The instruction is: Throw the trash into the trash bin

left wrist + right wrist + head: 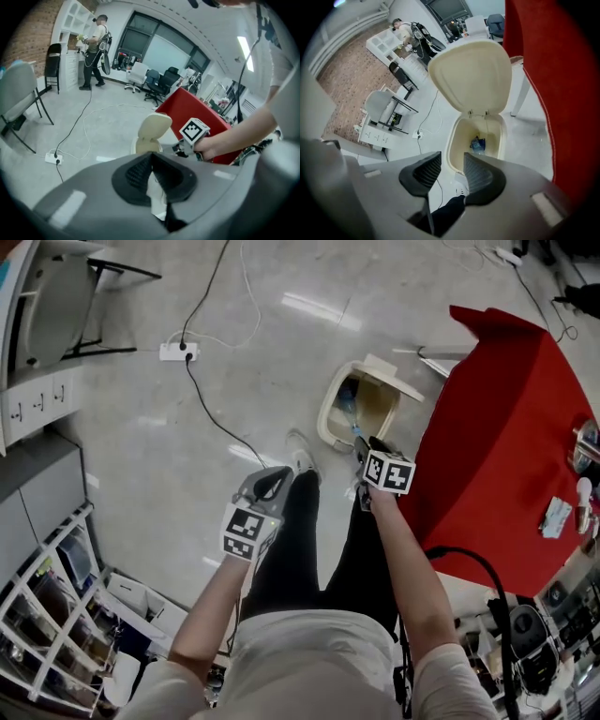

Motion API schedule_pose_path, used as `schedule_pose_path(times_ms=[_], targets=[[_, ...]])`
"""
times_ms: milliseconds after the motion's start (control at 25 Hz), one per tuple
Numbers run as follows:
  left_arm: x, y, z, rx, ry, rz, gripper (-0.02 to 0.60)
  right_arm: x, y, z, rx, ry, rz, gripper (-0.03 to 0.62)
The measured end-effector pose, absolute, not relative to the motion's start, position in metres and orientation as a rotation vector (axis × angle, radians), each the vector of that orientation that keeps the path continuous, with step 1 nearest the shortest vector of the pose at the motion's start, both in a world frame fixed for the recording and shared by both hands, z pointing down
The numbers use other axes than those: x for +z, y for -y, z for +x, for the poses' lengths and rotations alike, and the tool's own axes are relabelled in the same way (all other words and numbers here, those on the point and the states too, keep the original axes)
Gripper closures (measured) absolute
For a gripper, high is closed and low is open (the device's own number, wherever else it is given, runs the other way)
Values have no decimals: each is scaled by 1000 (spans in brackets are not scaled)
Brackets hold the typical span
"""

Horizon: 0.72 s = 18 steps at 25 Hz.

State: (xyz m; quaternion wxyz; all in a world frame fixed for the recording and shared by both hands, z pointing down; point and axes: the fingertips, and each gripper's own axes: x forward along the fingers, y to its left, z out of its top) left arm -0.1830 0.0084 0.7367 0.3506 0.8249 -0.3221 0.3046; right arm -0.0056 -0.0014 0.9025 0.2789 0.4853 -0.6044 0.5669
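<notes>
Over open cream plastic bin (458, 137) holding blue crumpled trash (478, 144): right gripper (451, 161) part-open, empty; left gripper (151, 159) nearby, shut, empty.

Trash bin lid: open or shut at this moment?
Open. The lid stands tipped back on its hinge; the trash bin shows its inside, a blue item at the bottom.
</notes>
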Motion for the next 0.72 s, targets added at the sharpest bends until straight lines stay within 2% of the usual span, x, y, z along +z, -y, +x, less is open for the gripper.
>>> schedule_pose_path(times_ms=[240, 480, 720], targets=[[673, -4, -172, 766, 858, 2183, 577, 808, 2, 0, 1429, 1756, 1319, 548], [615, -1, -154, 737, 858, 2245, 577, 724, 2, 14, 1374, 1884, 1326, 589], [564, -7, -140, 713, 822, 2303, 577, 645, -15, 22, 1314, 2023, 1283, 592]])
